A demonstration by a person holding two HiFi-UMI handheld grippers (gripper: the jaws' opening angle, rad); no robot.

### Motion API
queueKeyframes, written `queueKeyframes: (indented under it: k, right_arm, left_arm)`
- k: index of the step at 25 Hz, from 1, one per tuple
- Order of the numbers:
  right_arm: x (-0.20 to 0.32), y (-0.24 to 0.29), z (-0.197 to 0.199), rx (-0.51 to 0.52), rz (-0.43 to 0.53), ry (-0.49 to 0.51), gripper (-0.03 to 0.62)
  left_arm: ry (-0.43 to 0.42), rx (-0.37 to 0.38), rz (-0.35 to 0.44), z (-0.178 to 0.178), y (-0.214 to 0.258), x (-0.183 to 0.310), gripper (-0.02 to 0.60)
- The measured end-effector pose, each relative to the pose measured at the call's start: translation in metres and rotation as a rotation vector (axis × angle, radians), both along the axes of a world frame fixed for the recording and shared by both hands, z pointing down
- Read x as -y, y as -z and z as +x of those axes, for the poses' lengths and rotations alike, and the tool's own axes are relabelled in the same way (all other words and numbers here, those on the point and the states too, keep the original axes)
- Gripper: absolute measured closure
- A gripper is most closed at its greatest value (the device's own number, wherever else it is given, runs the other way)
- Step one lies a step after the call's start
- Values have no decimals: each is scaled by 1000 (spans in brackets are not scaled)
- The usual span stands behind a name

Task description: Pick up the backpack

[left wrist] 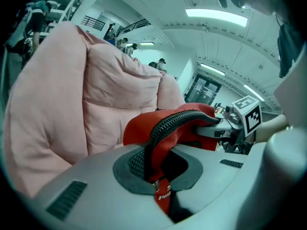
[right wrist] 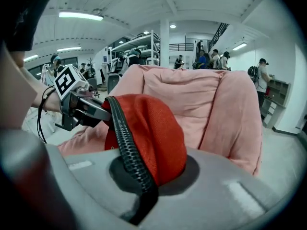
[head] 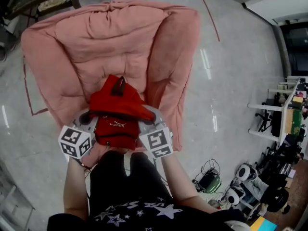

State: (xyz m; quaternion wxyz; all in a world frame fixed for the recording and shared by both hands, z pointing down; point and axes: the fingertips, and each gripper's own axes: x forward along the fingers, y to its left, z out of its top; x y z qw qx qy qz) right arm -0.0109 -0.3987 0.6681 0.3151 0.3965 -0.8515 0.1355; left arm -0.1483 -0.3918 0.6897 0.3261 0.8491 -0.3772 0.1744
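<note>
A red backpack (head: 117, 113) with a black zipper hangs between my two grippers, in front of a big pink beanbag chair (head: 113, 42). My left gripper (head: 91, 121) is shut on the backpack's left edge, where red fabric and the zipper (left wrist: 165, 128) run into the jaws. My right gripper (head: 147, 121) is shut on the backpack's right edge, red fabric (right wrist: 153, 138) bulging out of its jaws. From each gripper view the other gripper shows across the bag: the right one (left wrist: 240, 121) and the left one (right wrist: 76, 104). The bag's underside is hidden.
The pink beanbag chair (right wrist: 211, 109) fills the space behind the bag on a glossy grey floor (head: 231, 66). A wooden chair (head: 43, 1) stands at the top left. Shelves and clutter (head: 284, 119) line the right side, with cables and gear (head: 211, 179) on the floor.
</note>
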Motion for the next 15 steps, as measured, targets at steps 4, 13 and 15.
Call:
queueKeyframes:
  k: [4, 13, 15]
  right_arm:
    - [-21, 35, 3, 42, -6, 13, 582]
    - [-71, 79, 23, 70, -2, 84, 585]
    - [-81, 88, 24, 77, 4, 120, 585]
  left_arm:
    - [32, -18, 52, 2, 49, -24, 563]
    - [127, -51, 81, 24, 109, -79, 563]
    - [149, -50, 78, 25, 120, -93, 562]
